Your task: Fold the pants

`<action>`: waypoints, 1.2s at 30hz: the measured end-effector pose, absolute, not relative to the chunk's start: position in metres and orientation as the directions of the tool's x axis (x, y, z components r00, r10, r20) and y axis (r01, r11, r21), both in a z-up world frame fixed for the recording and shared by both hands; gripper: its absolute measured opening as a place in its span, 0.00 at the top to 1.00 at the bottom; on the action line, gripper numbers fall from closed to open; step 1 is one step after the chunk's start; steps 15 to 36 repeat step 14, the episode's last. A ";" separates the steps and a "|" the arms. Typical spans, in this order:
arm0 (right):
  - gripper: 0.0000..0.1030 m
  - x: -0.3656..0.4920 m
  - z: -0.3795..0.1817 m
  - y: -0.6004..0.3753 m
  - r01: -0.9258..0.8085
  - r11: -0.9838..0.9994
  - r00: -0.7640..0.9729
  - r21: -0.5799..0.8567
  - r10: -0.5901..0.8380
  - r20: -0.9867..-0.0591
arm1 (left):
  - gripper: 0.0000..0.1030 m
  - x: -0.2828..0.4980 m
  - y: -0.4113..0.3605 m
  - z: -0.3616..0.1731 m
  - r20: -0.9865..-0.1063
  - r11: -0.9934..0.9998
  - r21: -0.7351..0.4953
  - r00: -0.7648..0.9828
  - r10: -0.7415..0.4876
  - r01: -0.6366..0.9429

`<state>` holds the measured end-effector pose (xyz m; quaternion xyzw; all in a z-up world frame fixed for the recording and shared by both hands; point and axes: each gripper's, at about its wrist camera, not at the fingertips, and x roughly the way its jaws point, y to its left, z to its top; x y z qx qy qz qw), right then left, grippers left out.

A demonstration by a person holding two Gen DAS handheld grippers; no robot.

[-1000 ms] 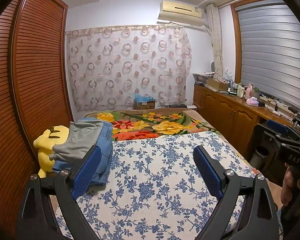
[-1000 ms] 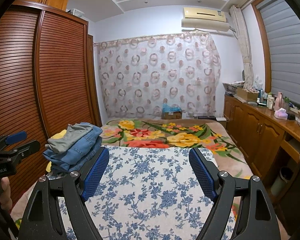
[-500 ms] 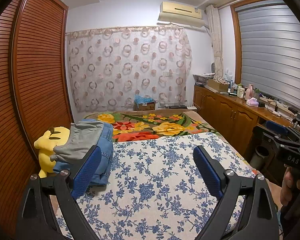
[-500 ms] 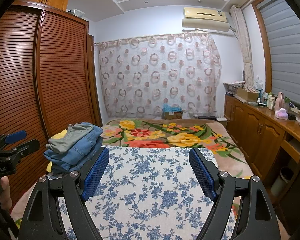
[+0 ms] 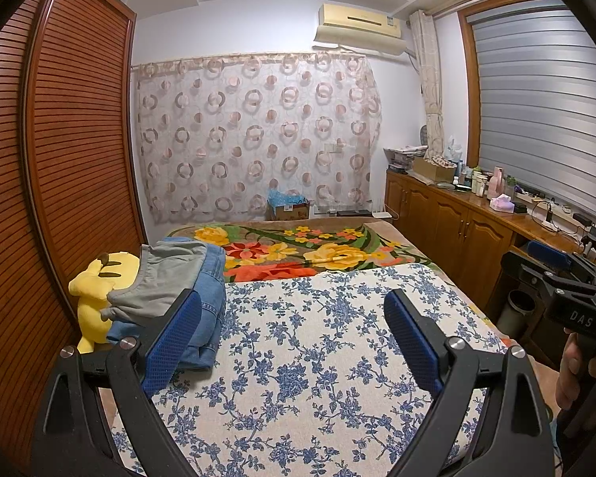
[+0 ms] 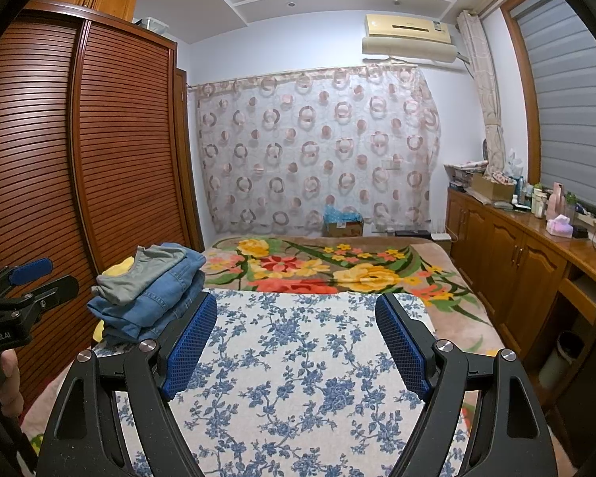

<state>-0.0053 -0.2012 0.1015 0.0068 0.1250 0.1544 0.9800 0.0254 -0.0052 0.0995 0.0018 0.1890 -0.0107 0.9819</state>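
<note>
A stack of folded pants sits at the bed's left edge: grey pants [image 5: 167, 274] on top of blue jeans [image 5: 208, 310]; the stack also shows in the right wrist view [image 6: 155, 290]. My left gripper [image 5: 294, 306] is open and empty, held above the blue-flowered cloth [image 5: 318, 357], with its left finger just in front of the stack. My right gripper [image 6: 296, 310] is open and empty over the same cloth [image 6: 298, 357], to the right of the stack. Each gripper shows at the edge of the other's view.
A yellow plush toy [image 5: 99, 290] lies behind the stack against the slatted wardrobe [image 5: 59, 179]. A bright floral blanket [image 5: 298, 250] covers the far bed. A wooden cabinet [image 5: 457, 230] with bottles runs along the right wall; a bin [image 5: 518, 310] stands below.
Both grippers have drifted only very slightly; the left view has shifted a little. Nothing was grasped or released.
</note>
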 end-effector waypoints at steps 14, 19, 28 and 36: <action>0.19 -0.005 0.101 -0.201 -0.302 0.952 0.921 0.051 0.305 -0.244 | 0.09 0.026 -0.005 0.100 -0.371 1.000 0.001 0.928 -0.019 0.021; 0.19 -0.005 0.101 -0.201 -0.302 0.952 0.921 0.051 0.305 -0.244 | 0.09 0.026 -0.005 0.100 -0.371 1.000 0.001 0.928 -0.019 0.021; 0.19 -0.005 0.101 -0.201 -0.302 0.952 0.921 0.051 0.305 -0.244 | 0.09 0.026 -0.005 0.100 -0.371 1.000 0.001 0.928 -0.019 0.021; 0.19 -0.005 0.101 -0.201 -0.302 0.952 0.921 0.051 0.305 -0.244 | 0.09 0.026 -0.005 0.100 -0.371 1.000 0.001 0.928 -0.019 0.021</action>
